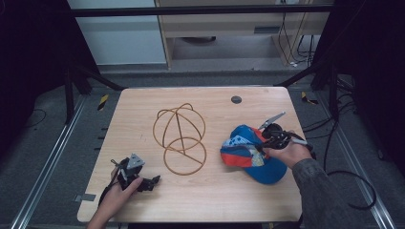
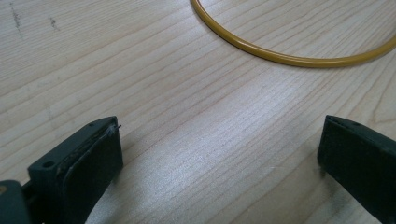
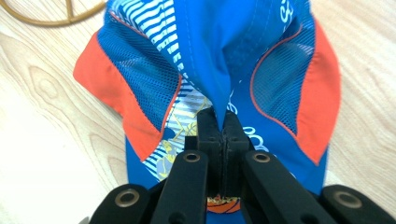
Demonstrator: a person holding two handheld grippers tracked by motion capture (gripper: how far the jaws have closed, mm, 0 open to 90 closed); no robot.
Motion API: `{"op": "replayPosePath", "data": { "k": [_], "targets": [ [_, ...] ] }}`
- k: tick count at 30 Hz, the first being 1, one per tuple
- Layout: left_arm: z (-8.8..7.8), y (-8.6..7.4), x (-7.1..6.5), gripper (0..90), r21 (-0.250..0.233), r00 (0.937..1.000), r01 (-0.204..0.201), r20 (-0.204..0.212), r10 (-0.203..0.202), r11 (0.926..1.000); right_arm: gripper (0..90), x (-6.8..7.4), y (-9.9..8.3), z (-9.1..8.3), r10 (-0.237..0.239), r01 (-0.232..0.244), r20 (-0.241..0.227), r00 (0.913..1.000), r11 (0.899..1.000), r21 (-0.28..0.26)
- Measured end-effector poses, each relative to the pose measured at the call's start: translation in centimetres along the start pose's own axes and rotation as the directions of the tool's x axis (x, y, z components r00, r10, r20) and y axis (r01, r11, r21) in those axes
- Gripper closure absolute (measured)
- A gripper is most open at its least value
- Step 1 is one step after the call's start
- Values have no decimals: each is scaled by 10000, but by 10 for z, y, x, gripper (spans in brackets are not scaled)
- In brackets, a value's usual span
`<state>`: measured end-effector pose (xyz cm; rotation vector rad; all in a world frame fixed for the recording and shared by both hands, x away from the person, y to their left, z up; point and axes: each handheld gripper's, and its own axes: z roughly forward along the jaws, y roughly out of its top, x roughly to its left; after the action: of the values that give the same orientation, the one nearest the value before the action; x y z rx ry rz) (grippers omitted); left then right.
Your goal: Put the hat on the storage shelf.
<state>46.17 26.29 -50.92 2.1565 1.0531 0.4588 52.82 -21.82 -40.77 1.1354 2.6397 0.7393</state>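
One tool (image 3: 219, 122) pinches the cap (image 3: 210, 56) — mid-table, near the right edge.

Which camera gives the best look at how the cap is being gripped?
The right gripper view: the right gripper pinches a fold of the blue cap up close. The high view shows the whole cap, small. The left gripper view faces bare table.

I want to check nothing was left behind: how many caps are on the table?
1. The blue and orange cap lies on the right side of the table, beside the wire stand, pinched by the right gripper. None seems hidden.
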Motion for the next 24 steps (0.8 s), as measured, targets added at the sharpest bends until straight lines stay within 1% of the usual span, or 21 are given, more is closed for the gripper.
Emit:
{"op": "replayPosePath", "data": {
  "k": [2, 3, 4, 5, 6, 8, 9, 10, 12, 14, 15, 16, 21, 22, 23, 24],
  "targets": [
    [0, 0, 0, 0, 0, 10000, 2, -1, -2, 10000, 897, 0, 0, -2, 41, -41, -10, 10000, 10000, -23],
    [0, 0, 0, 0, 2, 10000, 0, 1, 0, 10000, 897, 0, 2, -7, -66, 66, -7, 10000, 9999, -86],
    [0, 0, 0, 0, 2, 10000, 1, 1, -1, 10000, 897, 0, 2, -10, -22, 21, -39, 10000, 9999, -134],
    [0, 0, 0, 0, 0, 10000, 1, 1, -1, 10000, 897, 1, 3, -13, -101, 100, -46, 9999, 9998, -176],
    [0, 0, 0, 0, 0, 10000, 1, 1, -1, 10000, 897, 1, 3, -13, -101, 100, -46, 9999, 9998, -176],
    [0, 0, 0, 0, 1, 10000, 0, 0, 0, 10000, 897, 2, 7, -23, -225, 223, -51, 9997, 9993, -287],
    [0, 0, 0, 0, 1, 10000, 3, 1, -3, 10000, 897, 2, 7, -23, -225, 223, -51, 9997, 9993, -287],
    [0, 0, 0, 0, 1, 10000, 2, 1, -2, 10000, 897, 4, 10, -30, -281, 280, -35, 9996, 9988, -405],
    [0, 0, 0, 0, -2, 10000, 3, 1, -3, 10000, 897, 4, 12, -33, -341, 339, -30, 9994, 9984, -460],
    [0, 0, 0, 0, 1, 10000, -2, -1, 2, 10000, 897, 6, 16, -44, -384, 379, -65, 9992, 9972, -638],
    [0, 0, 0, 0, 4, 10000, -1, 0, 1, 10000, 897, 6, 16, -44, -384, 379, -65, 9992, 9972, -638],
    [0, 0, 0, 0, -1, 10000, 1, -1, -1, 10000, 896, 7, 20, -50, -461, 458, -25, 9989, 9961, -756],
    [0, 0, 0, 0, 4, 10000, -1, 1, 1, 10000, 896, 9, 29, -68, -499, 492, -30, 9988, 9923, -1137],
    [0, 0, 0, 0, 2, 10000, 0, 0, 0, 10000, 896, 9, 29, -68, -499, 492, -30, 9988, 9923, -1137],
    [0, 0, 0, 0, 1, 10000, 0, -1, 0, 10000, 896, 11, 33, -76, -593, 588, 5, 9982, 9901, -1278],
    [0, 0, 0, 0, 1, 10000, 0, -1, 0, 10000, 896, 11, 33, -76, -593, 588, 5, 9982, 9901, -1278]
  ]
}}
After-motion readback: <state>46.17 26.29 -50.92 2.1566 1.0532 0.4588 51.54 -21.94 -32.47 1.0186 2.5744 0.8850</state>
